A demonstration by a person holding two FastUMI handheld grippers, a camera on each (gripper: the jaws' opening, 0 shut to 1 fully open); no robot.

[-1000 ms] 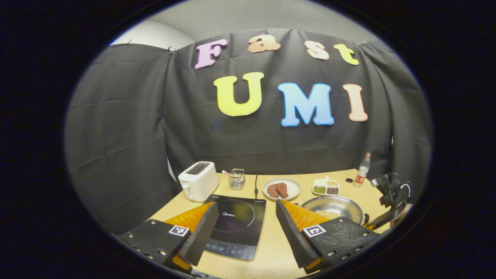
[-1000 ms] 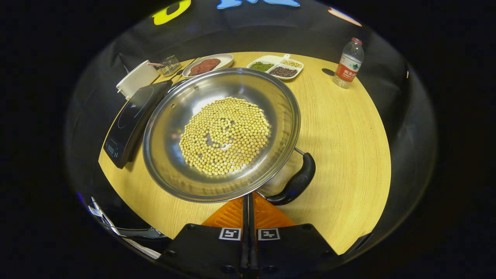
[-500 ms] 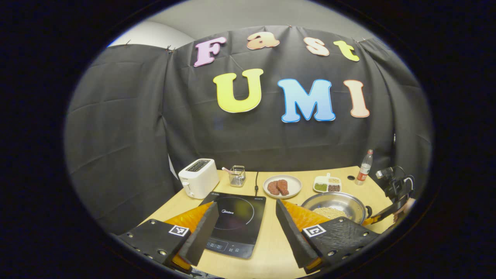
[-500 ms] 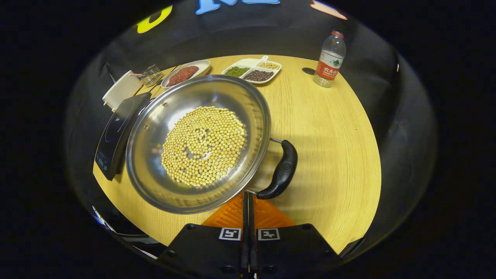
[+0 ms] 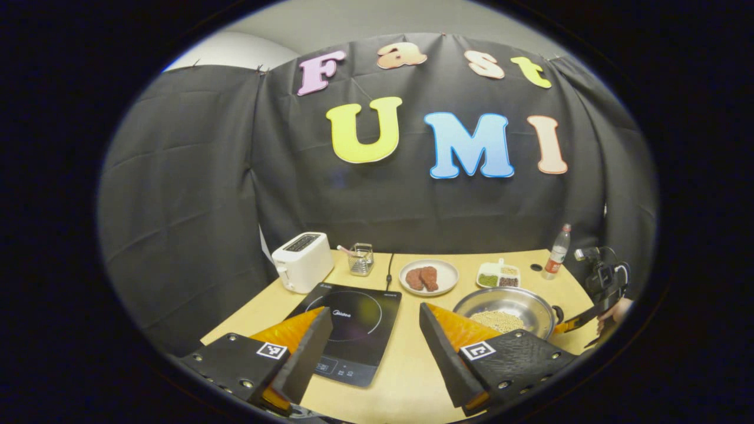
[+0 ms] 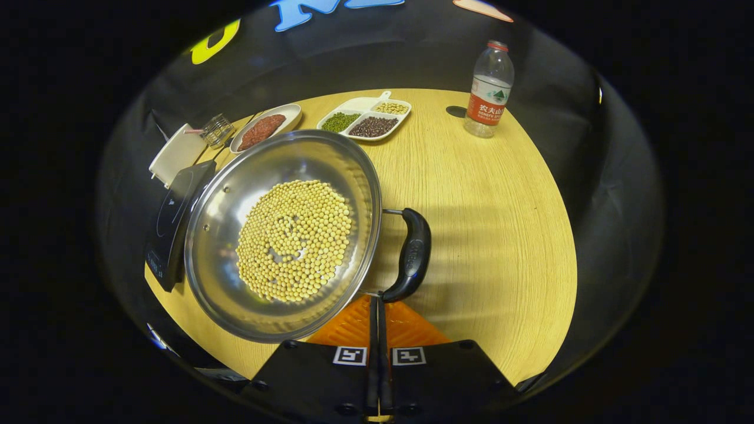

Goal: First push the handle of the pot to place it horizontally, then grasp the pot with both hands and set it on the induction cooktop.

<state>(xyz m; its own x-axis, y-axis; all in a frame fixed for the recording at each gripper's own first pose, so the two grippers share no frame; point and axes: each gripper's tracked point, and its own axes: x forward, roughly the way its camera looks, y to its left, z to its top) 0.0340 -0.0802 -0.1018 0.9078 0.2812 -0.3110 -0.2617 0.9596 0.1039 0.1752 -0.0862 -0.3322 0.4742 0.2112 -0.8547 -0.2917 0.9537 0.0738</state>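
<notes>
pot (image 6: 283,235): a wide steel pan on the wooden table (image 6: 500,235), just right of the induction cooktop (image 6: 171,218) and not on it; in the right gripper view its left rim overlaps the cooktop's edge.
contents: a round layer of pale beans (image 6: 294,238) over the pot's bottom.
handle (image 6: 412,253): a dark loop on the pot's right side, with its near end just beyond the tips of the right gripper.
right gripper (image 6: 377,312): clenched, fingers pressed together with nothing between them; whether the tips touch the handle cannot be told.
left gripper (image 5: 374,335): released, fingers spread wide, held above the near edge of the table with the cooktop (image 5: 347,324) between and beyond them.
pot, left gripper view (image 5: 506,309): to the right of the cooktop, past the right-hand finger.
far side of table: a white toaster (image 5: 301,260), a plate of reddish patties (image 5: 428,277), a divided dish of grains (image 6: 365,115) and a water bottle (image 6: 489,88) standing upright.
</notes>
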